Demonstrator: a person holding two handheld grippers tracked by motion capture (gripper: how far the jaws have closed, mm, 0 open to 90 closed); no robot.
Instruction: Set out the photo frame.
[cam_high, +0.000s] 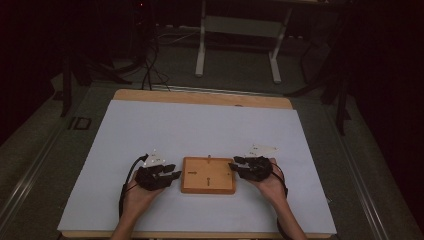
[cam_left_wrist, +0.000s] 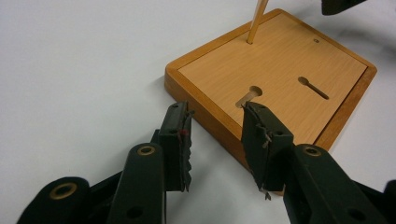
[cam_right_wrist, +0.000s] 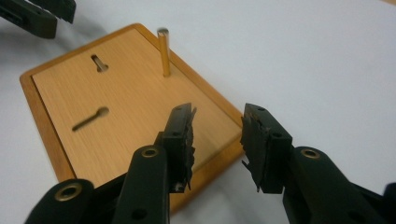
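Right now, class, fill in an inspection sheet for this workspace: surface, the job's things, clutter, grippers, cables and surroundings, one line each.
Surface: a pale sheet covers the table; a wooden edge shows at the far side.
Job's things: a square wooden board lies flat between the hands, with two keyhole slots and one upright peg near its far edge.
Clutter: nothing seen on the sheet.
Grippers: left hand-held gripper open at the board's left edge; right hand-held gripper open at its right edge; neither holds anything.
Cables: one trails from each gripper along the wrist; more lie on the floor.
Surroundings: dim room, a white table frame beyond.
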